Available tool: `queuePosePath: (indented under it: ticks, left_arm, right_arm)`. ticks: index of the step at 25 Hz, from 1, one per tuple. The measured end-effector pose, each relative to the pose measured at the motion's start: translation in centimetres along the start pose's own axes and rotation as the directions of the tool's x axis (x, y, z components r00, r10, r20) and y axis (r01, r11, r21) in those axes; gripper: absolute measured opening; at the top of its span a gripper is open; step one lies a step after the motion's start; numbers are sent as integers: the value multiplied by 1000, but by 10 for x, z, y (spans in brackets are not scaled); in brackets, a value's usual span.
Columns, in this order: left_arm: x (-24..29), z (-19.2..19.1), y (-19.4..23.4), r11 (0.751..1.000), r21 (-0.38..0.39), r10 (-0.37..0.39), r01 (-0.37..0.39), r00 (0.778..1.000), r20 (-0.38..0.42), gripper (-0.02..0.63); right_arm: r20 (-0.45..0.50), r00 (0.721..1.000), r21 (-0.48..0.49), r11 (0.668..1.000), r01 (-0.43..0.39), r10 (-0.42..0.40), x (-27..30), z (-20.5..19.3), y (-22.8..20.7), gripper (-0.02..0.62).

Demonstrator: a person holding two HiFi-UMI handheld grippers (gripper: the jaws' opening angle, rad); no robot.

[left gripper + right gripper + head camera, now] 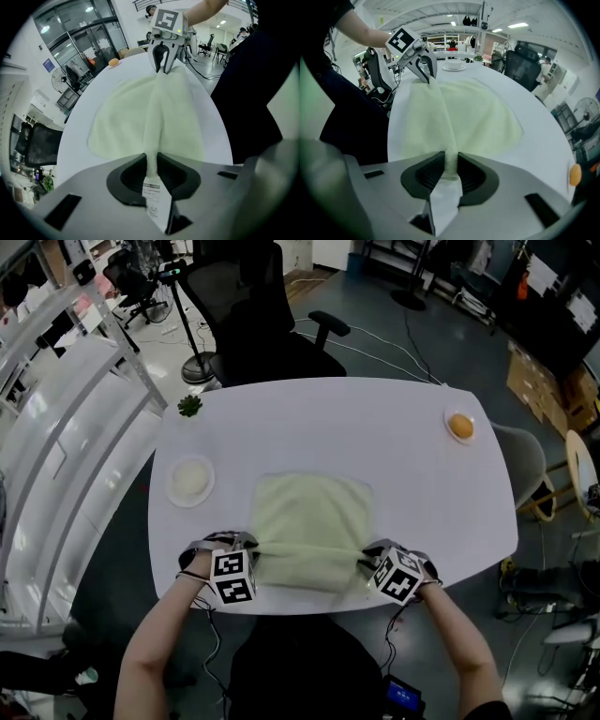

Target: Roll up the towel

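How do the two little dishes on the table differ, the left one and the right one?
The round white plate on the left holds something pale and cream-coloured; the round white plate on the right holds something orange. The left plate looks larger and sits nearer the pale green towel; the right plate sits off by the table's right edge. Both rest flat on the white table, untouched.

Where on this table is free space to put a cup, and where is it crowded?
Widest bare patch: the far part of the table, between plant and orange, beyond the towel. Another lies right of the towel, nearer than the orange. Crowded: the near edge, where left gripper and right gripper clamp the towel, and the plate at its left.
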State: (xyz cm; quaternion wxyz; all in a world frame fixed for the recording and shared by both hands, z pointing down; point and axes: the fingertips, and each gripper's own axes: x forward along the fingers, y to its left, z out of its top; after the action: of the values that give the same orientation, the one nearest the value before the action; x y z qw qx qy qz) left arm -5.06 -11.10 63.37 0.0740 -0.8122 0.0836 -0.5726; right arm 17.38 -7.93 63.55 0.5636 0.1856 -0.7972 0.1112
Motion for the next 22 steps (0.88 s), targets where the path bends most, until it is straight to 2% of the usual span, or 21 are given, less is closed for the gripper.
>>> queuePosePath:
  ticks: [5,8,10,12,15,19,22]
  left_arm:
    - [1,2,5,999,-20,46,-46,999,11,98]
    - [-6,0,19,990,-77,124,-121,992,33,196]
    - [-18,1,26,982,-132,147,-138,987,63,269]
    - [-33,6,28,976,-179,148,-127,983,109,341]
    - [-55,14,18,972,-211,142,-103,973,179,344]
    - [-66,20,-20,986,-165,75,-39,973,219,344]
    - [-55,18,-50,991,-134,22,6,978,206,344]
  right_arm:
    - [32,999,56,998,32,-34,4,-1,-5,123]
    - [52,993,65,993,100,-104,-4,1,-13,186]
    - [73,986,67,987,145,-150,-19,3,-19,235]
    - [104,977,76,981,178,-185,-37,7,-21,281]
    - [161,967,81,979,189,-200,-60,11,-10,330]
    - [191,967,18,985,171,-171,-70,11,29,334]
    - [144,978,-54,986,158,-149,-53,0,56,304]
